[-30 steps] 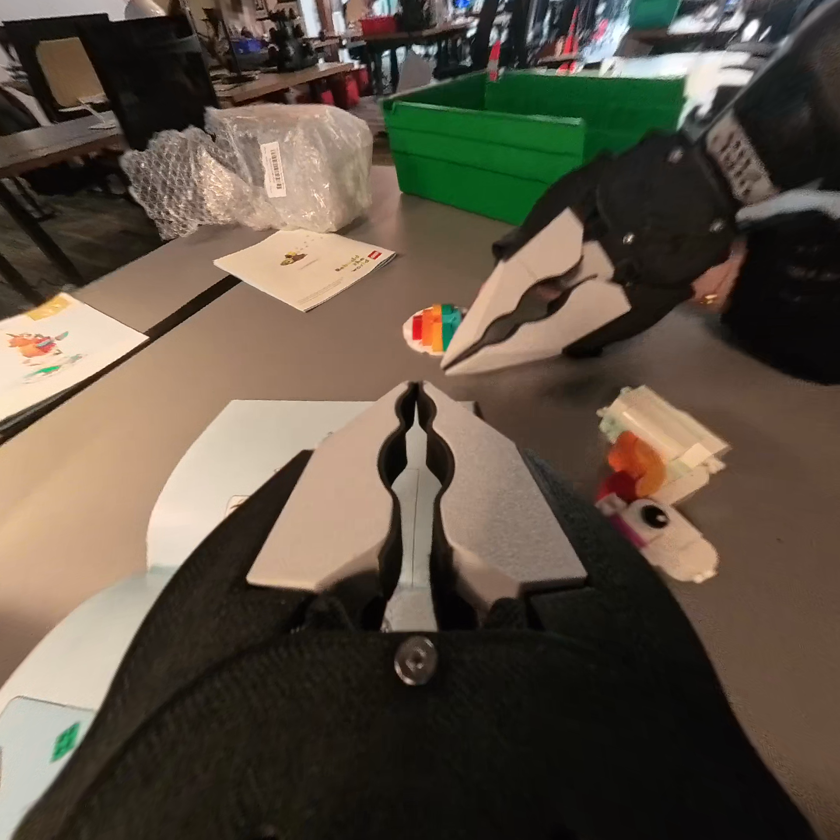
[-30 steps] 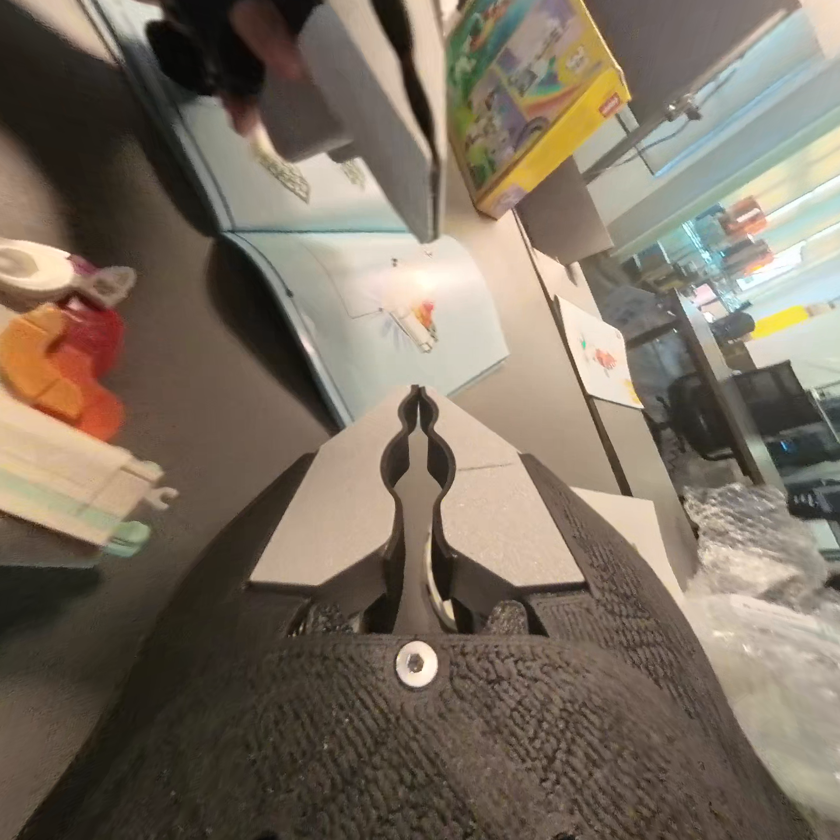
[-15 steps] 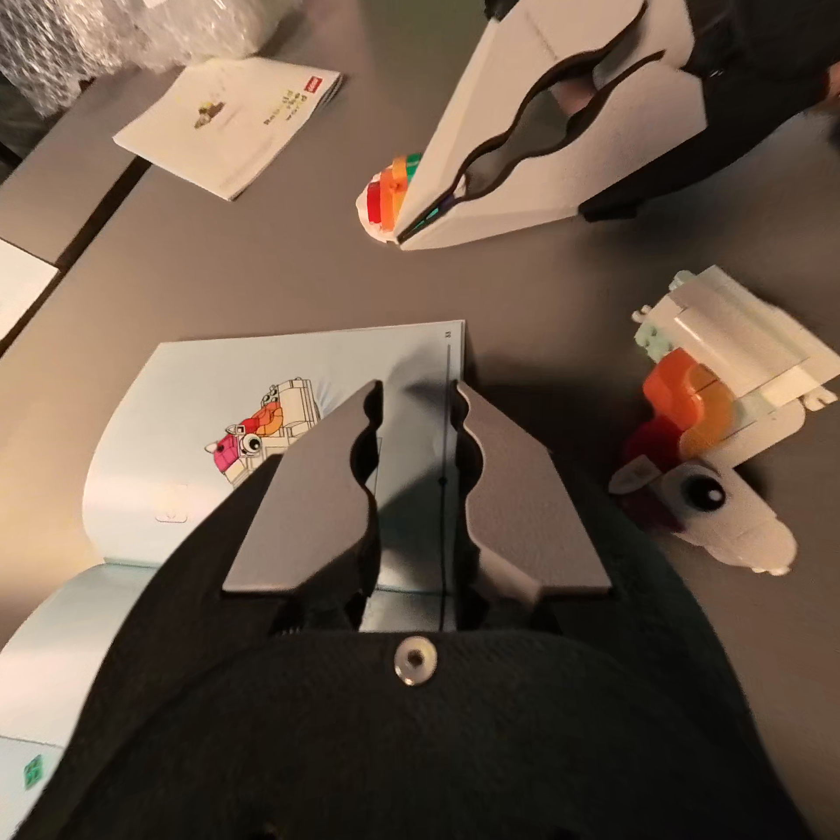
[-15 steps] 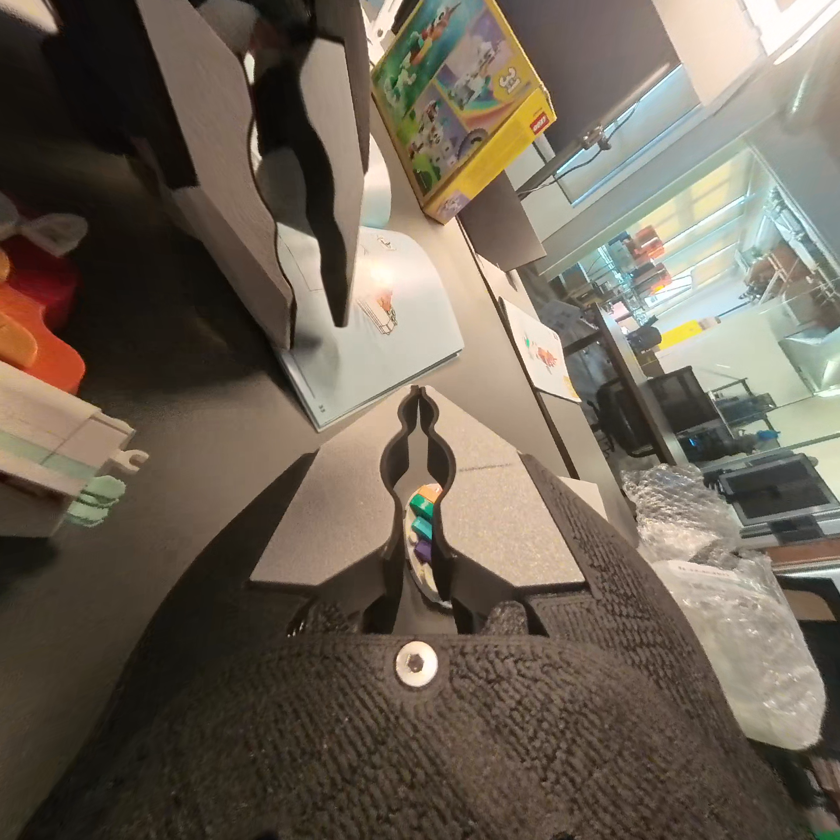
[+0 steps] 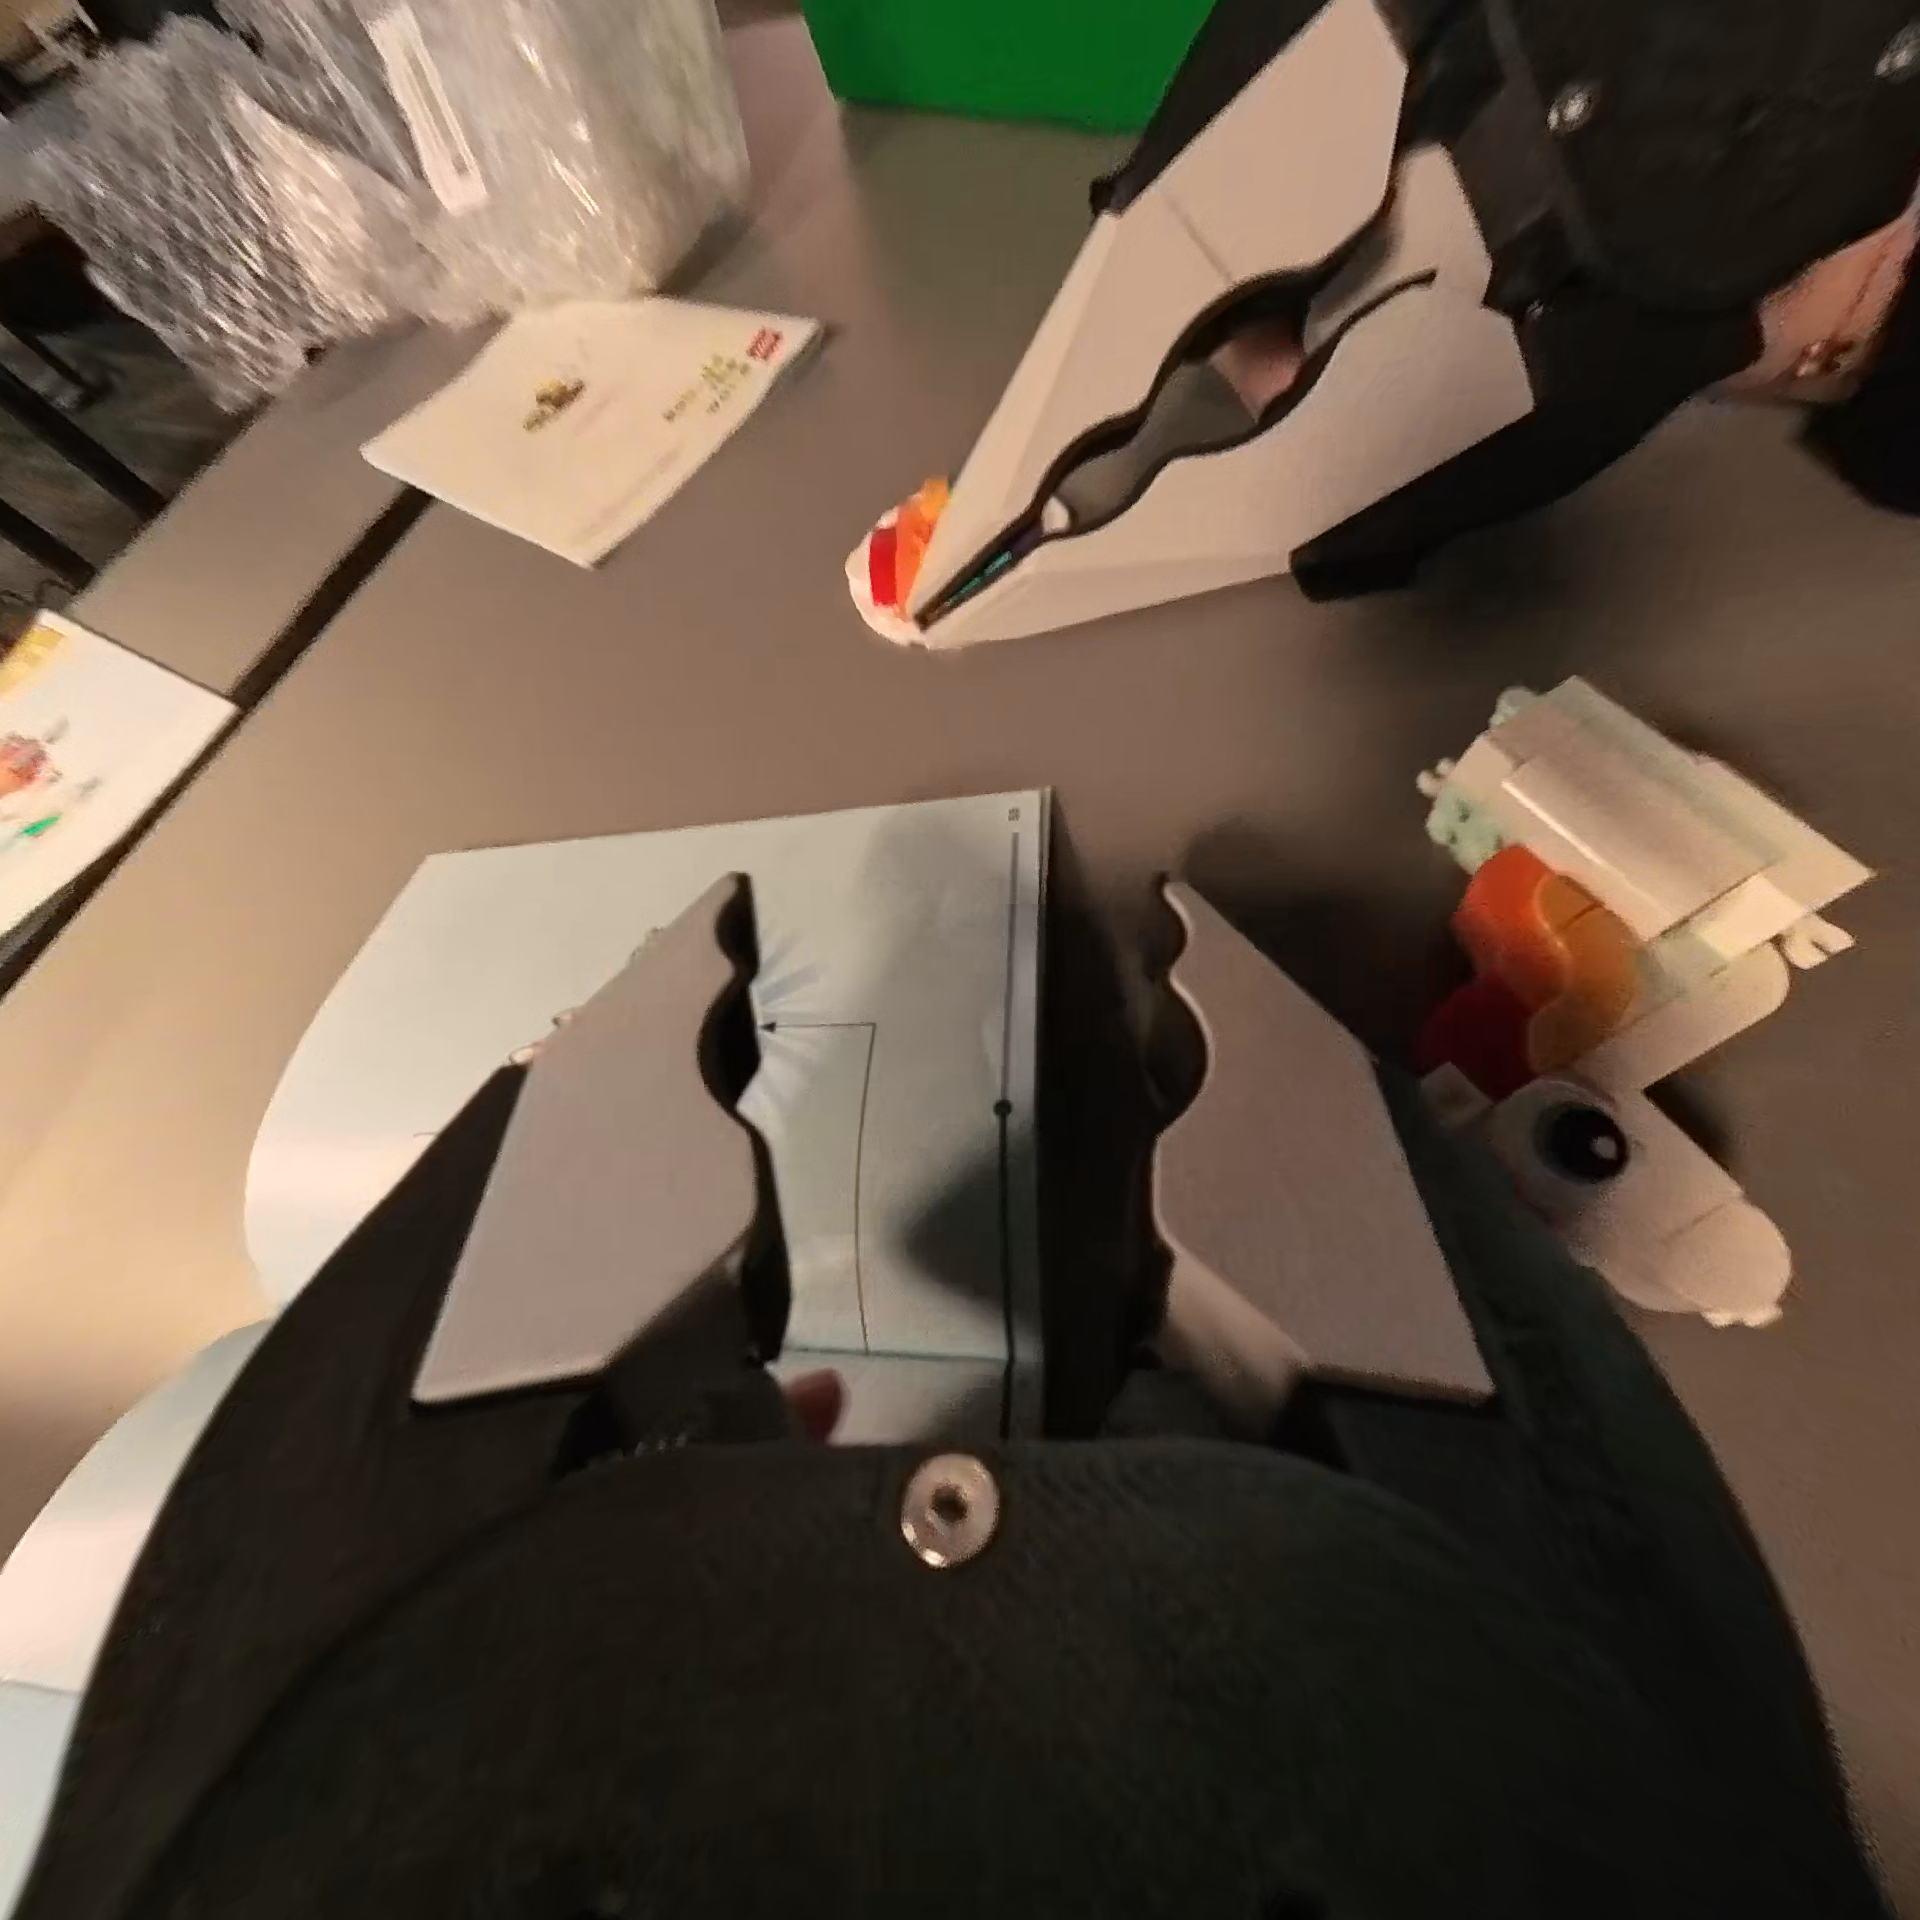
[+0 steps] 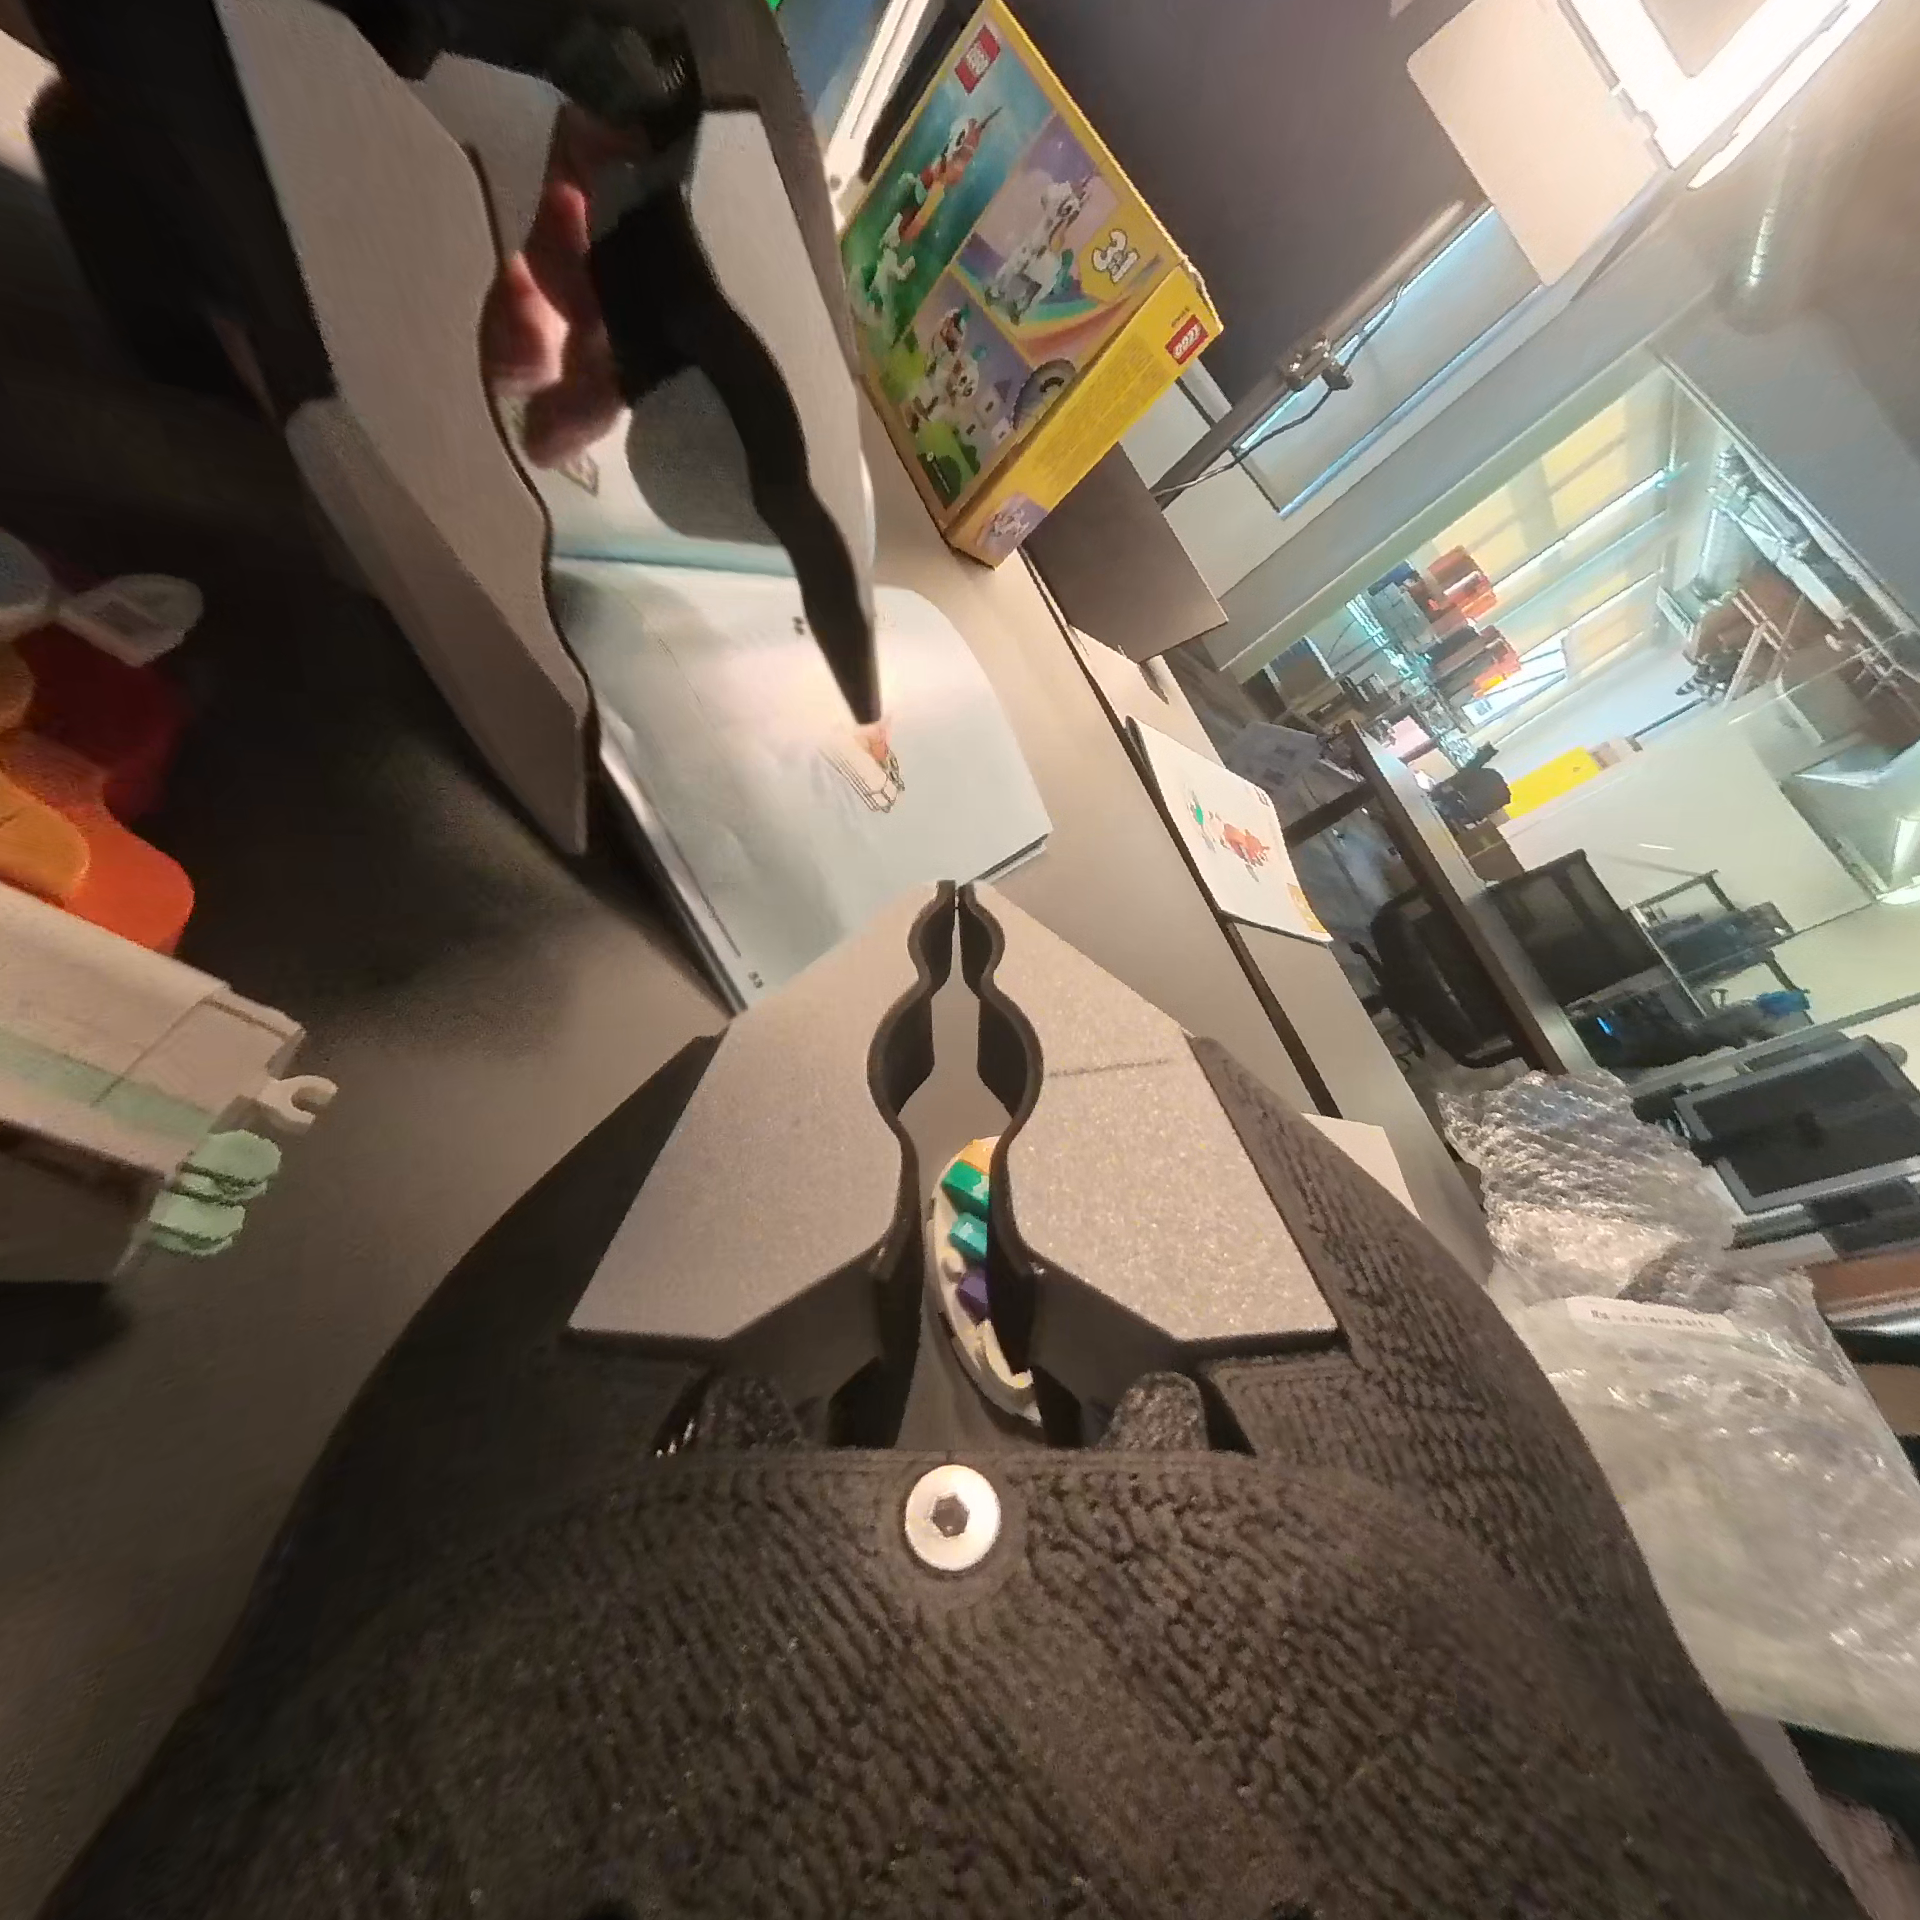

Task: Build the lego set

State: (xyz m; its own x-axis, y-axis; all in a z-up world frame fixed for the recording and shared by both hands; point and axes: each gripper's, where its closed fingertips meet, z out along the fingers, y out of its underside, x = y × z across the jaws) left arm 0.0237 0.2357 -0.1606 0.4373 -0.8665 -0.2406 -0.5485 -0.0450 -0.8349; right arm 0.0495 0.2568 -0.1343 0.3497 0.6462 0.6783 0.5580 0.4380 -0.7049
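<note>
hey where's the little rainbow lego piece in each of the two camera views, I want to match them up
Left wrist view: the rainbow piece is upper centre, on the grey table, pinched at the tips of the right gripper.
Right wrist view: the rainbow piece is at centre, only partly seen through the gap between that gripper's own closed fingers.
Shared landmark: the open light-blue instruction booklet, lying between the two grippers.

The left gripper (image 5: 956, 904) has spread its jaws wide over the open instruction booklet (image 5: 904, 935), where a second ago they were shut. The right gripper (image 5: 925, 623) has closed in on the rainbow piece (image 5: 899, 540), now clamping it.
</note>
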